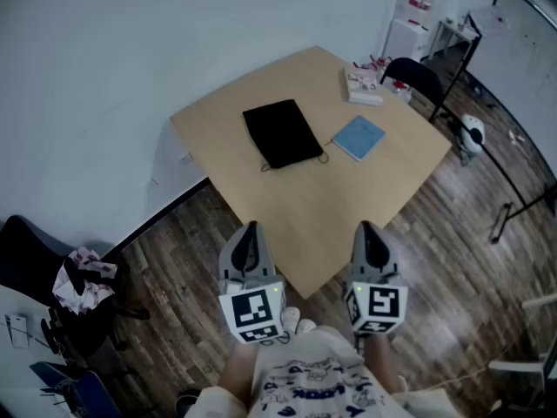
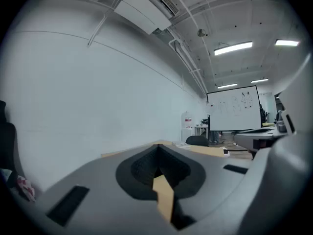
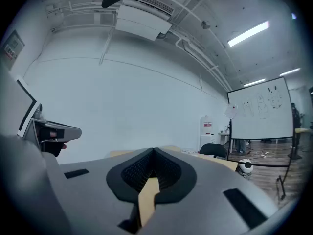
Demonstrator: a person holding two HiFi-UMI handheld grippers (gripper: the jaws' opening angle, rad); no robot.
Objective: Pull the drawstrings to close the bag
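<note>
one pale wall (image 1: 104, 50) fills the upper left of the head view, w/ dark plank floor (image 1: 452, 225) across the lower right. next comes the square wood bench (image 1: 331, 216), set cornerwise mid frame, near corner pointing down toward the person. whiteboard (image 1: 526, 37) on a black stand sits at the far upper right. black office chair (image 1: 30, 264) is at lower left w/ a crumpled cloth (image 1: 84, 279) on it. a 2nd black chair (image 1: 416, 77) stands at the bench's upper right edge.

left tool (image 1: 251, 229) & right tool (image 1: 366, 227) are low centre, side by side, either side of the bench's near corner. tips point up-frame and marker cubes face the cam. in the left gripper view the left tool (image 2: 157, 148) is clenched tip to tip, nothing btwn the jaws. in the right gripper view the right tool (image 3: 153, 151) is the same, clenched & empty.

black drawstring bag (image 1: 281, 133) lies flat on the bench's upper left part, well apart from both tools. blue notebook (image 1: 359, 137) is just right of it, not touching. small stack of books (image 1: 363, 86) lies near the bench's upper corner. thin black cord (image 1: 324, 158) trails from the bag's lower right edge onto bare wood btwn bag & notebook.
</note>
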